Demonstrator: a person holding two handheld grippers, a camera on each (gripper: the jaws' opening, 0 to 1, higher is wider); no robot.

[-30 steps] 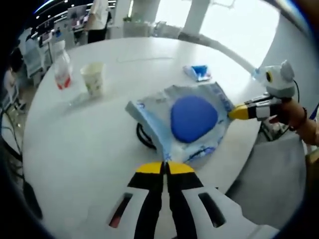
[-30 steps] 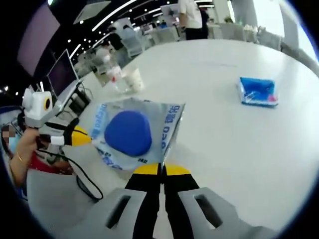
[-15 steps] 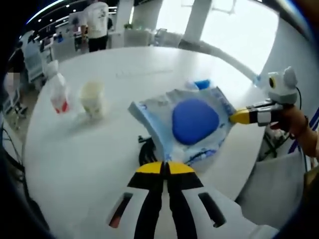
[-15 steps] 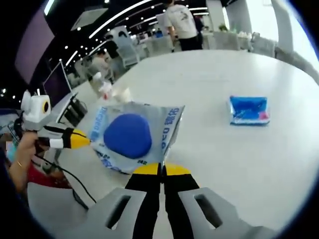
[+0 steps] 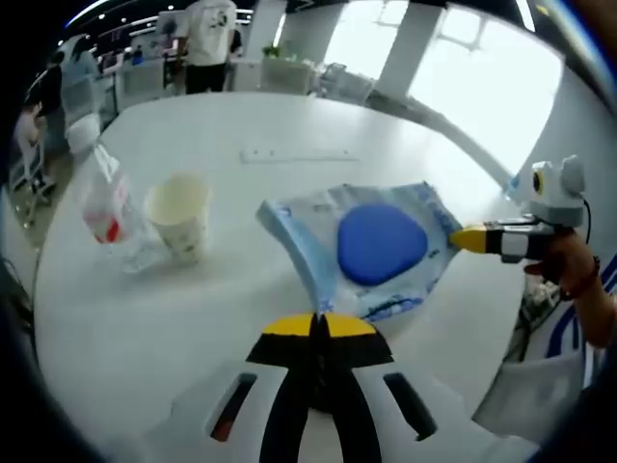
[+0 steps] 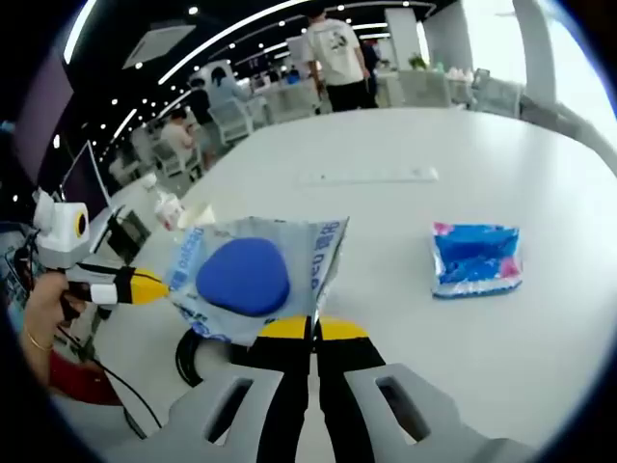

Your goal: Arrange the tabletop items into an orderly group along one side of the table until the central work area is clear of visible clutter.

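Silvery-blue crinkly plastic pouch with a blue dome [image 5: 371, 241] held aloft over the white round surface [image 5: 231, 125], pinched at opposite edges by left gripper [image 5: 321, 326] and right gripper [image 6: 310, 330] (fingers clamped fully). Likely light, floppy, slippery; best gripped along sealed edges.

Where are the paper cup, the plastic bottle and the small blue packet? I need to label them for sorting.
paper cup [image 5: 179, 216]: left gripper view, on its outer wall below the rim.
plastic bottle [image 5: 104, 204]: left gripper view, on its body at the red label.
small blue packet [image 6: 475, 258]: right gripper view, on the middle of its wrapper.
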